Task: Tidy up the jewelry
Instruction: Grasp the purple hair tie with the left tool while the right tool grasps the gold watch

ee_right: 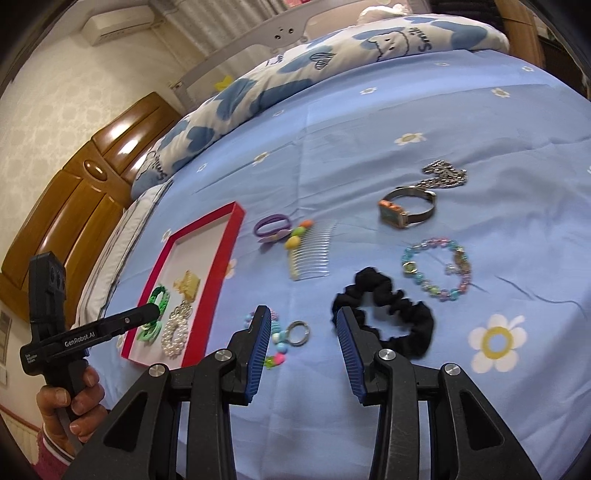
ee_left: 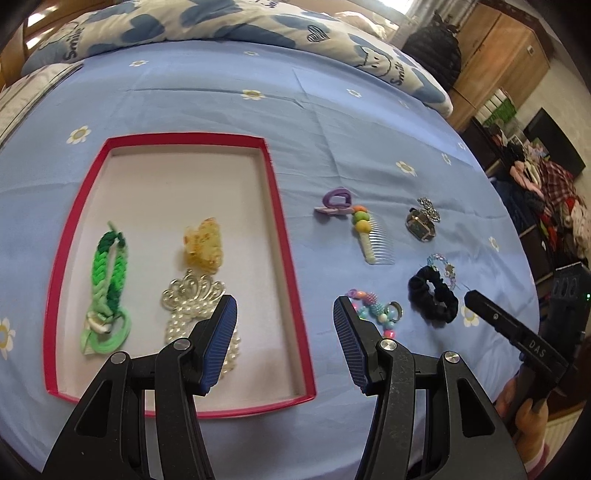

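Observation:
A red-rimmed tray (ee_left: 284, 236) (ee_right: 236, 221) lies on the blue bedsheet. It holds a green braided band (ee_left: 107, 291), an amber claw clip (ee_left: 203, 243) and a pearl tiara piece (ee_left: 192, 299). My left gripper (ee_left: 284, 325) hangs open over the tray's right rim, nothing between its pads. To the right lie a purple hair tie (ee_left: 336, 201), a comb (ee_left: 373, 240), a watch (ee_left: 421, 225), a black scrunchie (ee_left: 434, 295) (ee_right: 384, 317), a colourful bead bracelet (ee_left: 373, 314) (ee_right: 275, 339) and a pastel bead bracelet (ee_right: 436, 269). My right gripper (ee_right: 301, 347) stands open and empty between the colourful bracelet and the scrunchie.
A folded quilt with blue hearts (ee_left: 221, 22) borders the far side of the bed. A wooden headboard (ee_right: 74, 199) stands at the left in the right wrist view. A chain necklace (ee_right: 445, 175) lies beyond the watch (ee_right: 404, 208). A hand (ee_right: 70, 402) grips the left tool's handle.

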`<state>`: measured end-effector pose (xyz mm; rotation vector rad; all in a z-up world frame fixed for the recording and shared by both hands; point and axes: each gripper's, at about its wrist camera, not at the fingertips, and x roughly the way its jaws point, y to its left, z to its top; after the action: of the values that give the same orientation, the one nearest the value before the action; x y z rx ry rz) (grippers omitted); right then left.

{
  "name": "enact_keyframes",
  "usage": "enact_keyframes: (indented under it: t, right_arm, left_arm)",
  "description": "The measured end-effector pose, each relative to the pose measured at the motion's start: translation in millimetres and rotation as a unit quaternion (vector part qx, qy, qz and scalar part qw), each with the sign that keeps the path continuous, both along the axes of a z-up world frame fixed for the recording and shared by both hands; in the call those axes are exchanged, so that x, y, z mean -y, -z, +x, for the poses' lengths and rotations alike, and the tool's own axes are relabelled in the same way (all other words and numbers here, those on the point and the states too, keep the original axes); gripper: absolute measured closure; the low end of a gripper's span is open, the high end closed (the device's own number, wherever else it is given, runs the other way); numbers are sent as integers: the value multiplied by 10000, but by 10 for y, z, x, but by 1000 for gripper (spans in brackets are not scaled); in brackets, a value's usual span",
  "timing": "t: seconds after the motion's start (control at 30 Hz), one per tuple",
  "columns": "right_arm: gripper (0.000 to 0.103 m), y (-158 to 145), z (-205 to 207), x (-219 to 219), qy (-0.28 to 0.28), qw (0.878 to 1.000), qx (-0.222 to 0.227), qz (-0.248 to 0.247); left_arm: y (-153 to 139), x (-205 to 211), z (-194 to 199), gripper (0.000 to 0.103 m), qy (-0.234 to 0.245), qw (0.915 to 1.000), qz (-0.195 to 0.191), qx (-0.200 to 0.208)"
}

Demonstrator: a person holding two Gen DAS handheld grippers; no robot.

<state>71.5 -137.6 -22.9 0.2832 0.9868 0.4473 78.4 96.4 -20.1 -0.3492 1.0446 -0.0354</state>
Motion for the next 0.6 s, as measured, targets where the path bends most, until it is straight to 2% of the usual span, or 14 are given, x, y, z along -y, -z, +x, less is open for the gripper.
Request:
enact_keyframes:
  t: [0.3,0.6]
  right_arm:
    - [63,-7,174,175,75,10000,59,-15]
    - [63,23,569,265,-40,9996,75,-264]
  left_arm:
    - [-48,269,247,50,323,9994,145,18]
    - [-5,456,663,50,579,9978,330,-31]
